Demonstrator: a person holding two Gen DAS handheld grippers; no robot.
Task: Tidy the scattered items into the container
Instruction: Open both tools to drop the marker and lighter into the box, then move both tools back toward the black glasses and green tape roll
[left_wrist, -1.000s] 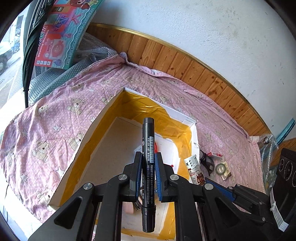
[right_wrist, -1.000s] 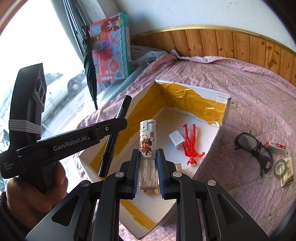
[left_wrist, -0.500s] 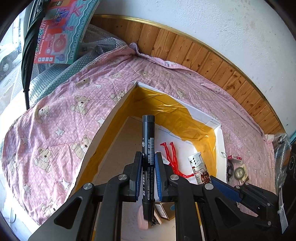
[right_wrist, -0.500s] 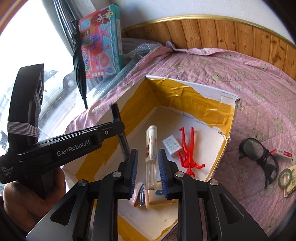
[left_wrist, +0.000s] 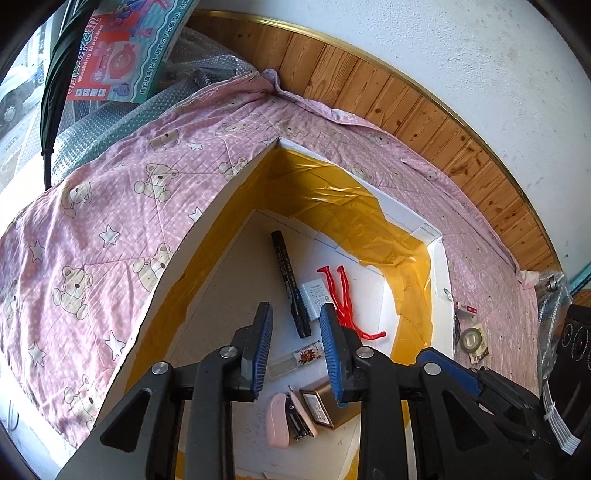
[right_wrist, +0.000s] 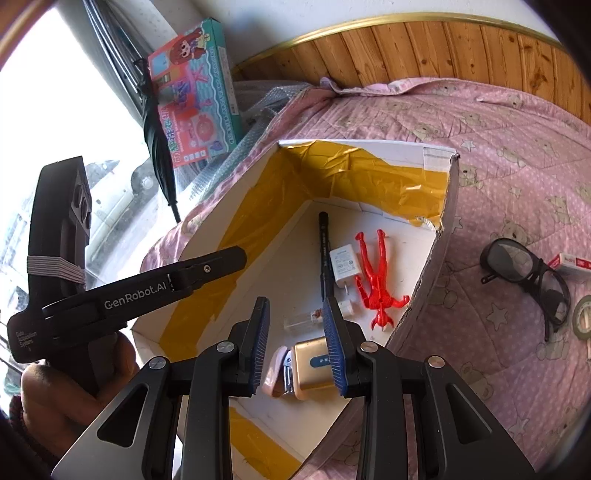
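Observation:
The white cardboard box (left_wrist: 332, 199) with yellow tape lining sits on the pink bear quilt (right_wrist: 517, 147). On its floor lie the black marker (left_wrist: 286, 273), a clear lighter (right_wrist: 303, 319), a white charger (right_wrist: 343, 264), a red figure (right_wrist: 376, 277), a gold power bank (right_wrist: 314, 360) and a pink stapler (left_wrist: 280, 419). My left gripper (left_wrist: 295, 310) hangs open above the marker, holding nothing. Beside it, my right gripper (right_wrist: 295, 306) is open over the lighter, also holding nothing. Dark glasses (right_wrist: 528, 273), a tape roll (left_wrist: 471, 338) and a small red-white packet (left_wrist: 467, 308) lie on the quilt right of the box.
A colourful toy carton (right_wrist: 195, 96) and a folded black umbrella (right_wrist: 157, 136) lean by the window at the back left, over bubble wrap. Wood panelling runs behind the bed. A hand (right_wrist: 55, 387) holds the left gripper's handle.
The left gripper opened and the marker dropped onto the box floor. The lighter, released half a second ago, now lies flat. The right gripper's jaws opened wider.

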